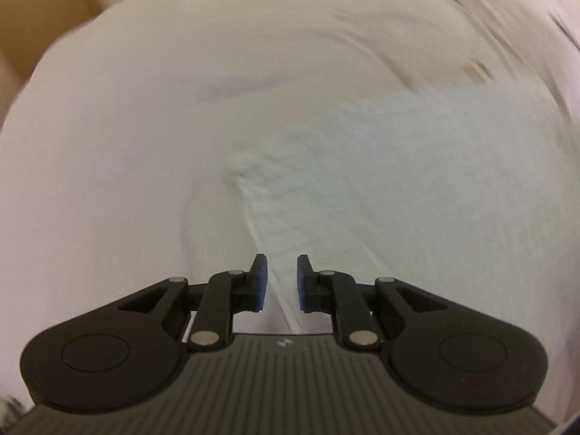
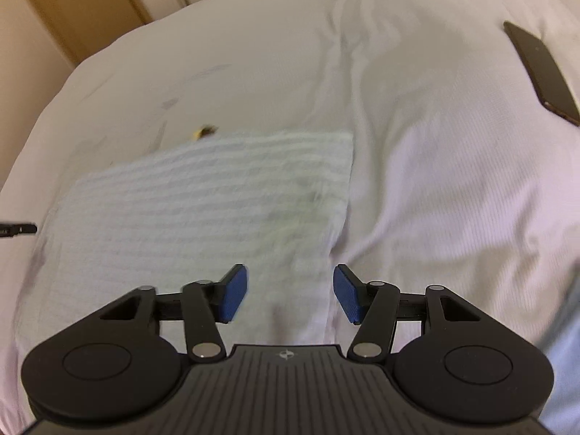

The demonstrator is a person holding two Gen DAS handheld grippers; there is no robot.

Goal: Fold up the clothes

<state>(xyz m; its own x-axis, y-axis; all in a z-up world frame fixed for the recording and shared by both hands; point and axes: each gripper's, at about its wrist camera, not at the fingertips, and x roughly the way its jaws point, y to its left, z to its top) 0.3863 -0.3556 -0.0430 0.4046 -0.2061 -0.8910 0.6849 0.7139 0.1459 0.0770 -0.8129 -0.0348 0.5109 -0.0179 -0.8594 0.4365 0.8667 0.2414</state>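
Observation:
A pale striped cloth (image 2: 217, 203) lies folded on the white bed sheet (image 2: 453, 181). In the left wrist view the same cloth (image 1: 417, 181) spreads to the right, and a bunched edge of it runs down between my left gripper's (image 1: 282, 282) blue pads (image 1: 259, 282). The pads stand slightly apart with the cloth edge between them; the view is blurred. My right gripper (image 2: 290, 295) is open and empty, just above the cloth's near right corner. A tip of the left gripper (image 2: 18, 229) shows at the left edge of the right wrist view.
A dark phone (image 2: 542, 72) lies on the sheet at the far right. A small yellow and dark object (image 2: 204, 131) sits just beyond the cloth's far edge. A wooden door and wall (image 2: 83, 7) stand past the bed at the upper left.

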